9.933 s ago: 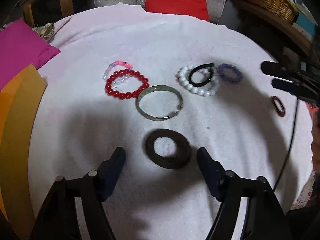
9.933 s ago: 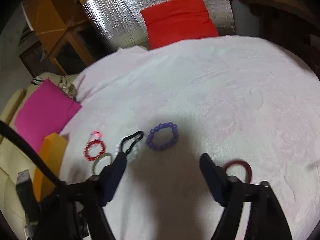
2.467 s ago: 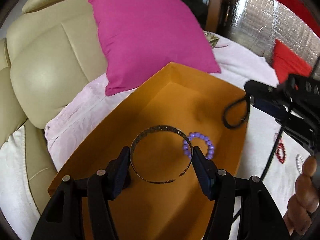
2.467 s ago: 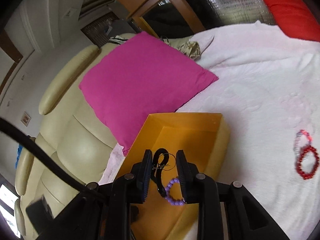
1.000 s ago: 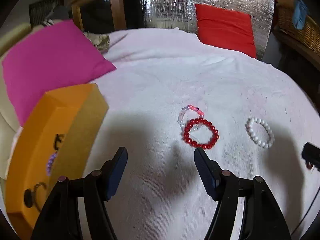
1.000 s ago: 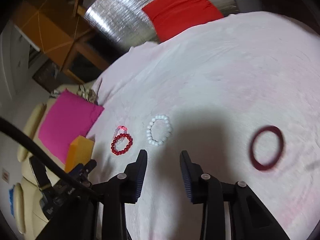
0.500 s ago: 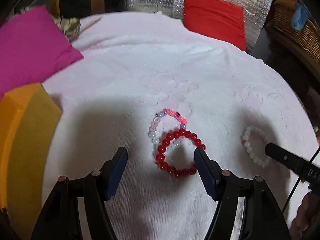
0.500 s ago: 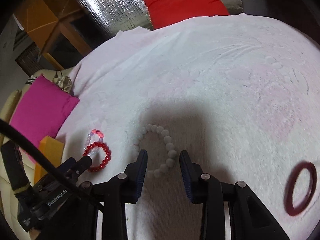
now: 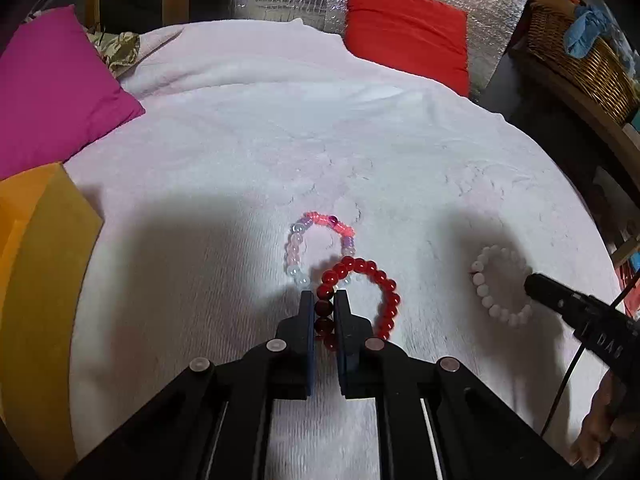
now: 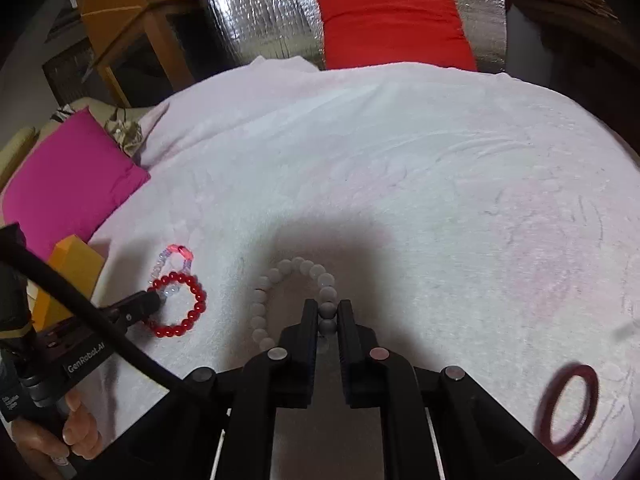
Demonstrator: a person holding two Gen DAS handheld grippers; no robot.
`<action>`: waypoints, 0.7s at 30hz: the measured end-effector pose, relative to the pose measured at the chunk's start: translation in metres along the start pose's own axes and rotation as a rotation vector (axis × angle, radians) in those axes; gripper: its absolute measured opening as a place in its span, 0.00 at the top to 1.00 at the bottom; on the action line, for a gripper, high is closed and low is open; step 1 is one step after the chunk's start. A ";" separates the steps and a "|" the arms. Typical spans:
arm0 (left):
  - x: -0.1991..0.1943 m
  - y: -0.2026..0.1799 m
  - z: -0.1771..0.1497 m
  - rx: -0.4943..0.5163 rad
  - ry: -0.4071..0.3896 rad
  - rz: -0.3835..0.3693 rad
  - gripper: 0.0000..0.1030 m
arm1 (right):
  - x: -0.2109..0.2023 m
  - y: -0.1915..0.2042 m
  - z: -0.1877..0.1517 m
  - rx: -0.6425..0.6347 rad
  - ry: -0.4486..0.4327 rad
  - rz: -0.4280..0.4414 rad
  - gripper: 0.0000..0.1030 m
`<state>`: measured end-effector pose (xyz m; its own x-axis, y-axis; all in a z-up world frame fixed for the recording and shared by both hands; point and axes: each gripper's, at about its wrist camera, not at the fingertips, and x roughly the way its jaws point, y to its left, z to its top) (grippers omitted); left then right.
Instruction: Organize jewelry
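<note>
On the white towel, my left gripper (image 9: 323, 300) is shut on the red bead bracelet (image 9: 384, 284), pinching its left side. A pastel pink-and-clear bead bracelet (image 9: 298, 240) lies just beyond, touching the red one. My right gripper (image 10: 327, 312) is shut on the white bead bracelet (image 10: 280, 272), gripping its right side. In the left wrist view the white bracelet (image 9: 486, 288) lies at the right with the right gripper's finger on it. The right wrist view shows the red bracelet (image 10: 192, 312) with the left gripper (image 10: 154, 300) closed on it. A dark red ring (image 10: 568, 408) lies at the lower right.
An orange box (image 9: 36, 248) stands at the left edge of the towel (image 9: 320, 140). A magenta cushion (image 9: 52, 88) lies behind it and a red cushion (image 9: 404, 36) leans on silver foil at the back. A wicker basket (image 9: 580, 56) sits at the right.
Both grippers have closed: the left on the red bracelet, the right on the white one. Both moved slightly closer to the towel.
</note>
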<state>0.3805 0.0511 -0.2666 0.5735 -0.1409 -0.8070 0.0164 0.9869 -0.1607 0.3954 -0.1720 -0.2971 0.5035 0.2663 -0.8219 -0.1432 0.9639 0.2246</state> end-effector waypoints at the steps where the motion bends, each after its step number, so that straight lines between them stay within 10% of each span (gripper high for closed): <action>1: -0.003 0.000 -0.001 0.009 -0.002 -0.005 0.91 | -0.005 -0.002 -0.001 0.007 -0.004 0.006 0.90; 21: -0.063 -0.001 -0.051 0.111 -0.018 -0.014 0.91 | -0.071 -0.017 -0.032 0.080 -0.010 0.203 0.90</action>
<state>0.3020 0.0551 -0.2445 0.5875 -0.1540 -0.7944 0.1146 0.9877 -0.1067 0.3348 -0.2075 -0.2593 0.4795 0.4548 -0.7505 -0.1745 0.8876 0.4264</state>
